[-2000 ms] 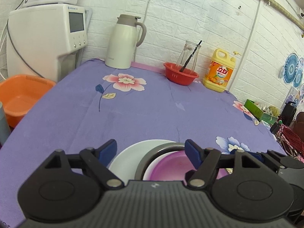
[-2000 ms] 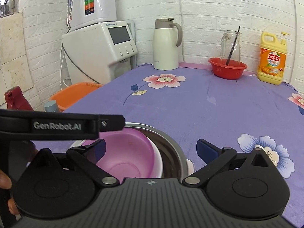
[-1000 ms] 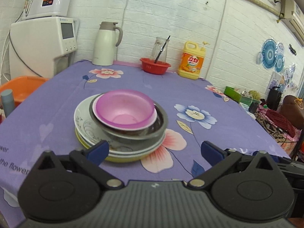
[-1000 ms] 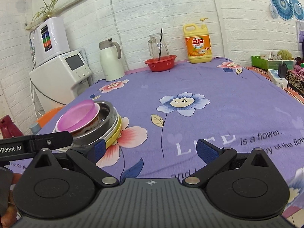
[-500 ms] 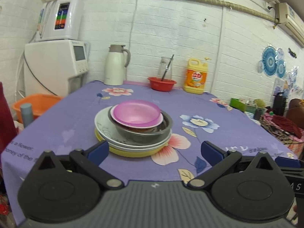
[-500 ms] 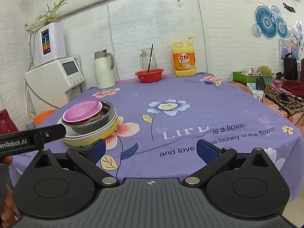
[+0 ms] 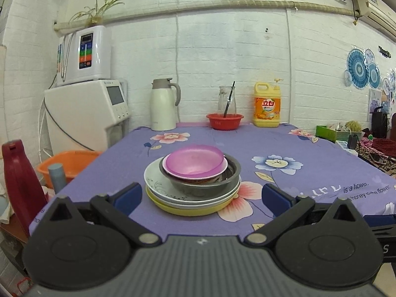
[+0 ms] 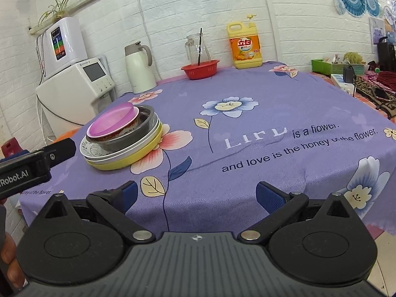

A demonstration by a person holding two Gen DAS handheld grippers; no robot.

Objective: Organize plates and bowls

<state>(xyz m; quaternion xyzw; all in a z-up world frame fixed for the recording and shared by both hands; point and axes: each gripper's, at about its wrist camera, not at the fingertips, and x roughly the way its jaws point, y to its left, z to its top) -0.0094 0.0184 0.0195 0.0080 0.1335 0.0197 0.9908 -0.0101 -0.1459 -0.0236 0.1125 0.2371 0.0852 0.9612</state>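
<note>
The nested stack (image 7: 195,185) is seen at twelve o'clock from the wide, empty left gripper (image 7: 201,195), nearer than the equally wide right gripper (image 8: 195,195).

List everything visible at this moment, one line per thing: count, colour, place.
pink bowl: 1, pink, top of the stack
patterned bowl: 1, white with red rim, under the pink bowl
metal bowl: 1, steel, holding both bowls
white plates: 2 at least, white, under the metal bowl
yellow plate: 1, yellow, stack bottom
tablecloth: 1, purple floral, covering table
thermos jug: 1, cream, table rear
red basket: 1, red, rear
glass pitcher: 1, clear, in the basket
detergent bottle: 1, yellow, rear
water dispenser: 1, white, beside table
orange basin: 1, orange, beside table
left gripper: open, empty
right gripper: open, empty
</note>
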